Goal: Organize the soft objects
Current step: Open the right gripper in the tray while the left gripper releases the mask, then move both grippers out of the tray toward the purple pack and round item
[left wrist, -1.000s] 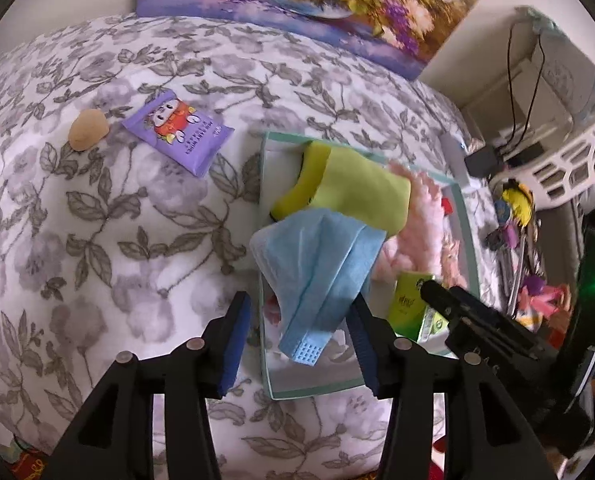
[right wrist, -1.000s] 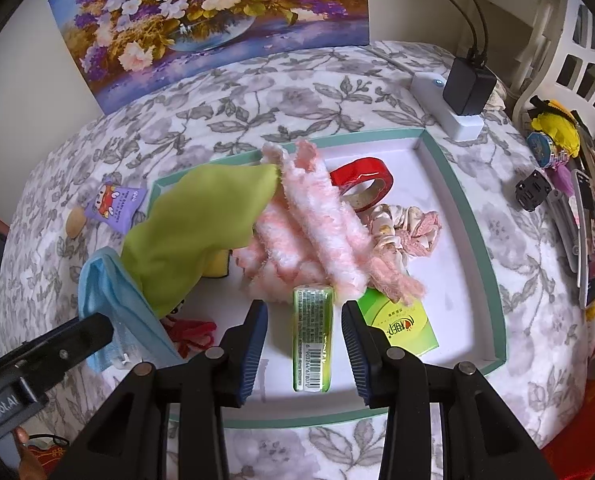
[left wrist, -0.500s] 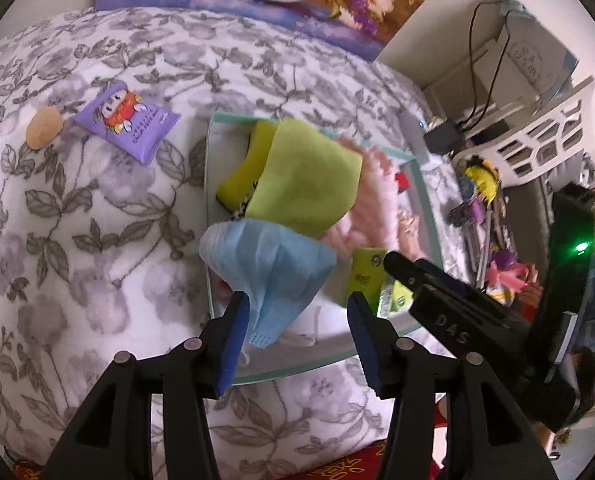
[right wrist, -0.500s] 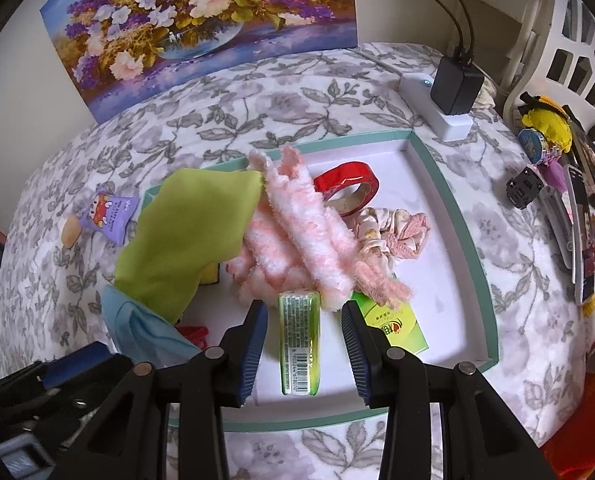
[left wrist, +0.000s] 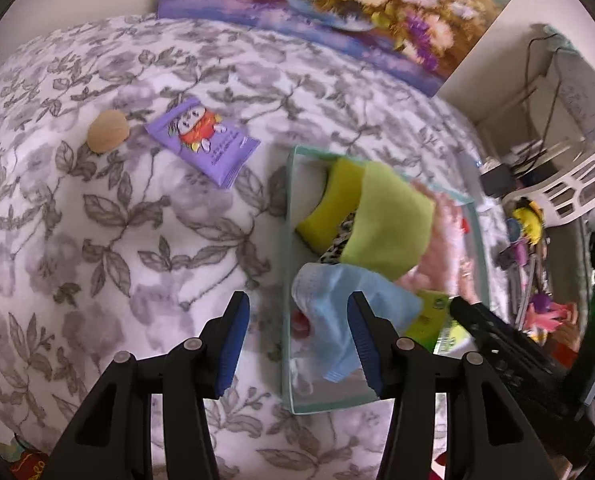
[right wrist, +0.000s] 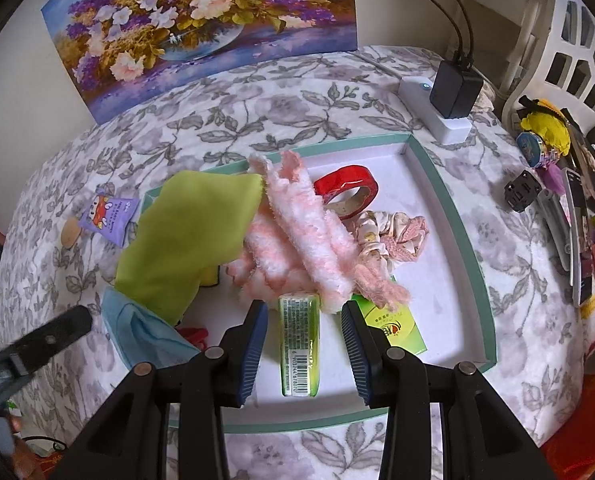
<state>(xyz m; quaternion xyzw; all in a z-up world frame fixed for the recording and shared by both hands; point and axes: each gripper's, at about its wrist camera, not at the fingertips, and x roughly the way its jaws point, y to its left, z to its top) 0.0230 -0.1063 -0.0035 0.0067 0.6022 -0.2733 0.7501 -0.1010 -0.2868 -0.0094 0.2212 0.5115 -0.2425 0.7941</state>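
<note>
A grey leaf-print cloth covers the table. The right gripper, blue ribbed pads spread, straddles a glossy green packet in the teal-rimmed tray; fluffy pink chenille cloth lies beyond. The left gripper gapes over the tray's rim beside a crumpled blue mask.

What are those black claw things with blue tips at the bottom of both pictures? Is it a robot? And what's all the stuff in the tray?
No robot here. A person holds one set of tongs in each hand, and a small camera on each looks forward along the fingers, so each picture is that tool's own view.

The left tongs are open and hold nothing, with one finger each side of the tray's near wall. The right tongs are open too, either side of a green packet.

On the flowery cloth sits a green-rimmed tray. In it lie a lime cloth, a fluffy pink piece, a blue face mask, a red tape roll and a scrunchie. A purple snack packet lies outside.
</note>
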